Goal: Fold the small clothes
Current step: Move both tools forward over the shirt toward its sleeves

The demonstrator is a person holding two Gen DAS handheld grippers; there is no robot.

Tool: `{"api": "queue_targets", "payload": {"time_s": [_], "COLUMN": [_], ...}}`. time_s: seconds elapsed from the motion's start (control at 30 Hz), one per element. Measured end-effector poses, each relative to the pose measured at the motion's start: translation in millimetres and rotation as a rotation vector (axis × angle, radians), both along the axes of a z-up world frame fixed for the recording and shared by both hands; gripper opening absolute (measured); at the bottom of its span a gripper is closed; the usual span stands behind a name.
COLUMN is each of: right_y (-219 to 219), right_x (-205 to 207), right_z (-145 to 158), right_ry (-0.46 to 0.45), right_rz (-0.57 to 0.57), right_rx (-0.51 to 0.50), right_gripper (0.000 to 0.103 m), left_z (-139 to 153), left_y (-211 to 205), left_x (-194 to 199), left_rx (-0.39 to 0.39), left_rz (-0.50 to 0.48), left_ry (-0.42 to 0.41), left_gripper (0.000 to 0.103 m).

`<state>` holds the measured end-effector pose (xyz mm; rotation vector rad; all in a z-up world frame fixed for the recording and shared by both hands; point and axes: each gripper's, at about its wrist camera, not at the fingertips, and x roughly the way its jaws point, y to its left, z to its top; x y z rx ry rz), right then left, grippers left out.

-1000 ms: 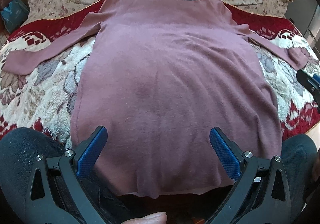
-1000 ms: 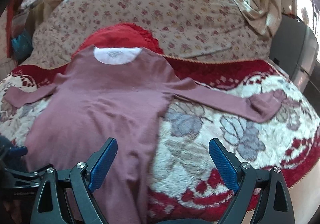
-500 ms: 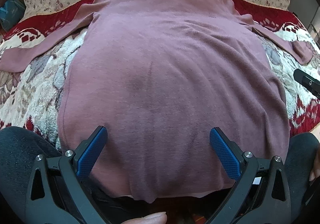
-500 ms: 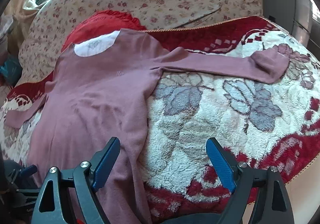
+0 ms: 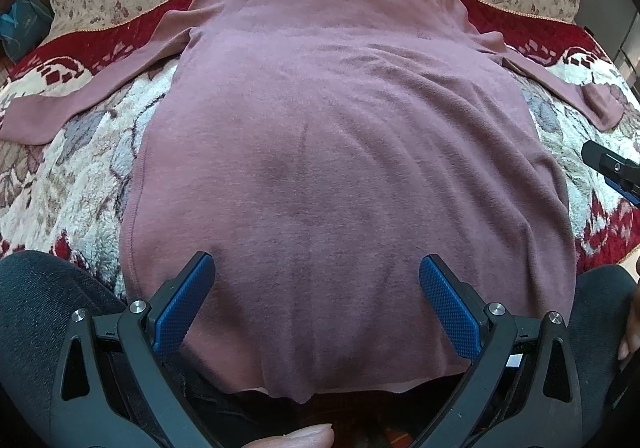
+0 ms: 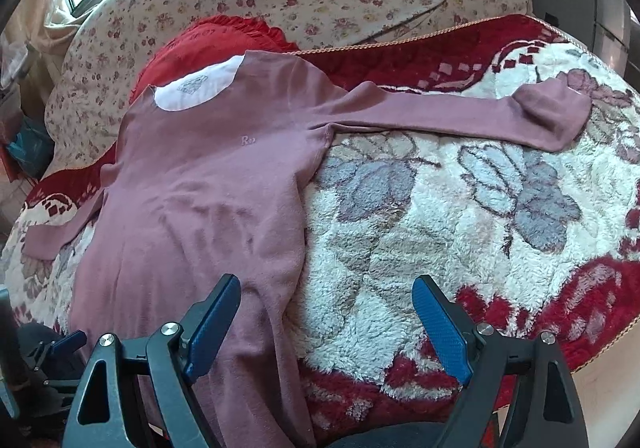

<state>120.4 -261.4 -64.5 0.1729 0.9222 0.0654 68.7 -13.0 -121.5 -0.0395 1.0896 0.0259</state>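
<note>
Shirt: our mauve long-sleeved shirt (image 5: pixel 340 152) lies flat on the floral blanket (image 6: pixel 440 228), sleeves spread.
Left gripper (image 5: pixel 316 300): spread wide above the shirt's hem, holding nothing.
Right gripper (image 6: pixel 326 322): spread wide beside the shirt's right edge, empty.
Risk: we may pinch blanket pile with the hem, dragging the shirt askew.
</note>
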Motion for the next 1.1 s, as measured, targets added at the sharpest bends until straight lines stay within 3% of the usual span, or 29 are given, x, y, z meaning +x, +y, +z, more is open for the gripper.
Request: {"api": "queue_targets", "payload": {"time_s": [0.43,0.7,0.9,1.1], "right_y": [-7,-5,4,10], "right_x": [-3,-8,-2,30], "right_z": [2,16,41,26], "right_ry": [-0.004,-0.015,-0.116,-0.155], "right_rz": [0.010,-0.006,0.012,0.054], "right_rx": [0.077,0.060,0.060,0.128], "right_gripper": [0.087,0.087,0.087,0.087], "left_z": [11,17,21,46], "left_y": [6,10,13,28], "left_x": [-7,-12,-14,-9], "left_rx": [-0.008,-0.014,-0.013,0.018], "left_rz": [0.012,0.015,0.017,0.023], "left_ry": [-0.040,-0.062,-0.079,-0.181], "left_gripper": [0.103,0.103,0.103,0.103]}}
